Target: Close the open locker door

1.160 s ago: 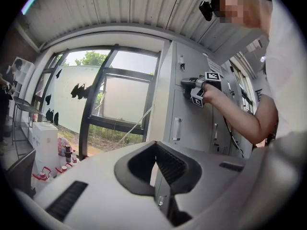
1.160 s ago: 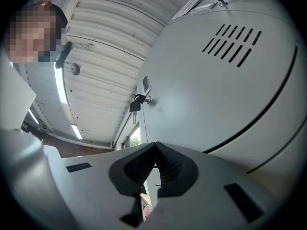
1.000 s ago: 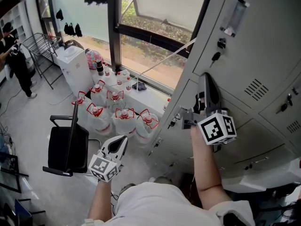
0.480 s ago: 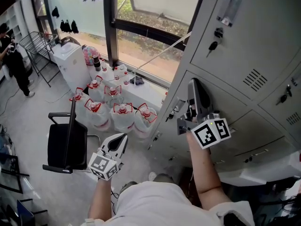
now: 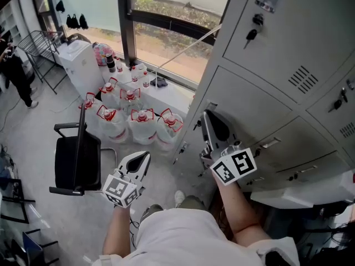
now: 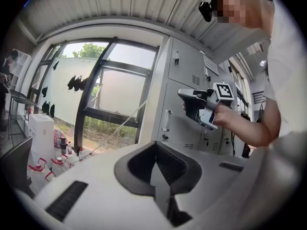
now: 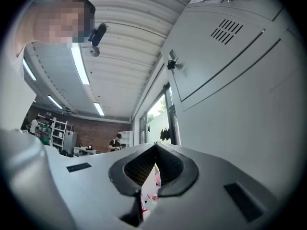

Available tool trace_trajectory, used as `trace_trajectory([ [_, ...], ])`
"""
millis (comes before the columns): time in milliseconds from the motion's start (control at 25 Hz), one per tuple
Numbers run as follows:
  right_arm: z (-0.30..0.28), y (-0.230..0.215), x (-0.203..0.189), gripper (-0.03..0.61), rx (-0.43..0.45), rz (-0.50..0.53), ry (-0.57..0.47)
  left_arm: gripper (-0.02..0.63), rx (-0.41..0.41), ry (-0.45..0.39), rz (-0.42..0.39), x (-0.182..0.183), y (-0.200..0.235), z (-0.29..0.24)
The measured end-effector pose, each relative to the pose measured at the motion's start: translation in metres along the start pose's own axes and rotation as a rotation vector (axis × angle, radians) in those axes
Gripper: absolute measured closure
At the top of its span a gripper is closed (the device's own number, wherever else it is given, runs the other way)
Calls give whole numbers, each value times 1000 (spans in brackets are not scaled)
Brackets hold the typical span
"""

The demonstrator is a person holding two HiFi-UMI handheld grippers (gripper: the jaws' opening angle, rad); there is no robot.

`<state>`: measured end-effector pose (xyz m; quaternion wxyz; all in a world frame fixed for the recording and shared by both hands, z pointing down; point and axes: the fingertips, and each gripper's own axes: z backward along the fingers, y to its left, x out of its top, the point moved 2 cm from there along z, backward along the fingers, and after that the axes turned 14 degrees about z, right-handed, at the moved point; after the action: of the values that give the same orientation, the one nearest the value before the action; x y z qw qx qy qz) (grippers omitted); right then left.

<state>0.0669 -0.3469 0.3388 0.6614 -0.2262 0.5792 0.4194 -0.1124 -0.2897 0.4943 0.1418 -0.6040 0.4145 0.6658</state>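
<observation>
Evidently both claws were closed and empty: the right claw (image 5: 208, 119) sat close to the locker door (image 5: 249, 107), which looked flush with its neighbours, and the left claw (image 5: 145, 158) hung over the floor (image 5: 33, 148).

The lockers (image 5: 277, 65) stand on the right, with the window (image 5: 166, 15) to their left. Under the window, bottles (image 5: 130, 121) cluster on the floor (image 5: 33, 148) beside the lockers' corner. A chair (image 5: 77, 162) stands left of the bottles. The left gripper (image 5: 143, 159) is right of the chair. The right gripper (image 5: 208, 118) is just beside a lower locker door (image 5: 249, 110).
</observation>
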Motion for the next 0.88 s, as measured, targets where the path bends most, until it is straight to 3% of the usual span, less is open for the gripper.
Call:
trace_trajectory([
  [400,44,53,-68,587,94,52,164,611,-28,42,9,-19,-14,-1],
  [880,112,71,-121,586,79,30,289,611,-98,110,8,-47,-41,-7],
])
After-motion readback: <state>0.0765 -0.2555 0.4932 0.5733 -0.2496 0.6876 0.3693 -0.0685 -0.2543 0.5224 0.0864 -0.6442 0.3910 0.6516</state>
